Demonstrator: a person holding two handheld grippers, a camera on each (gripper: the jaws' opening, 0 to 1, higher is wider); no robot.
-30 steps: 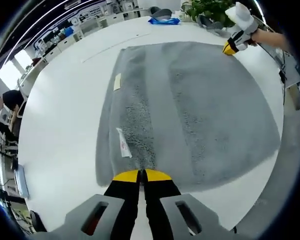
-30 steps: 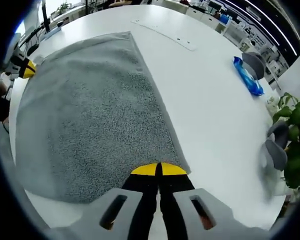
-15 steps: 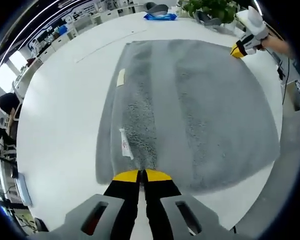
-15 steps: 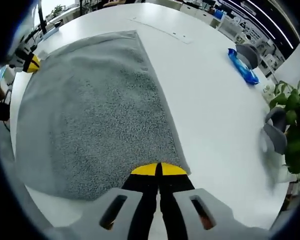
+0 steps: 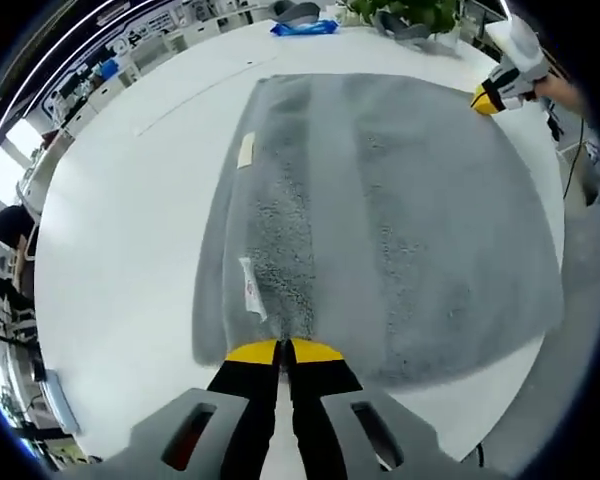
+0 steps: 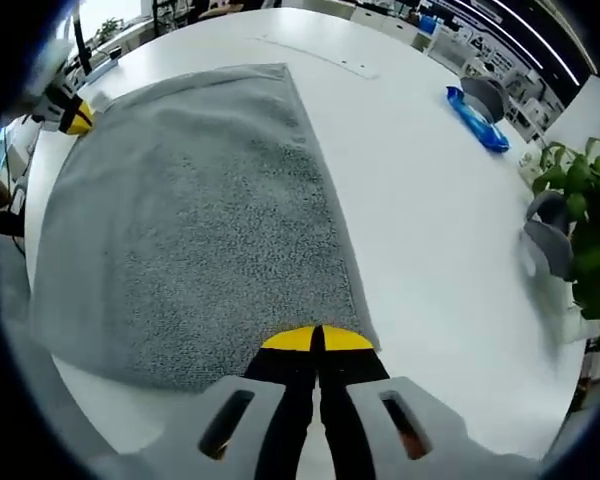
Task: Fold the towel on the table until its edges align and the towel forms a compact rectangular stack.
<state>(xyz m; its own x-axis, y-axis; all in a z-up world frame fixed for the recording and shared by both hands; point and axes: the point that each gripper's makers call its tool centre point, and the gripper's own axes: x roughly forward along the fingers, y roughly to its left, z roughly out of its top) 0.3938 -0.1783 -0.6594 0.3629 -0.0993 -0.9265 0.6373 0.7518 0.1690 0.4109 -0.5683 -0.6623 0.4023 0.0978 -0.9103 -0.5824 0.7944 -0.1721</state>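
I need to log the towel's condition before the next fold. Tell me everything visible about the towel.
The grey towel looks like plush terry with alternating smooth and nubbly bands. It lies spread on the white table, one edge doubled over, showing two small labels. The left tool is shut on its near edge, and the right tool is shut on another corner. Part of it reaches the table edge.

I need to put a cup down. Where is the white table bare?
Bare table lies between the grey towel and the blue packet; another patch lies beside the towel's labelled edge. It is crowded by the potted plant.
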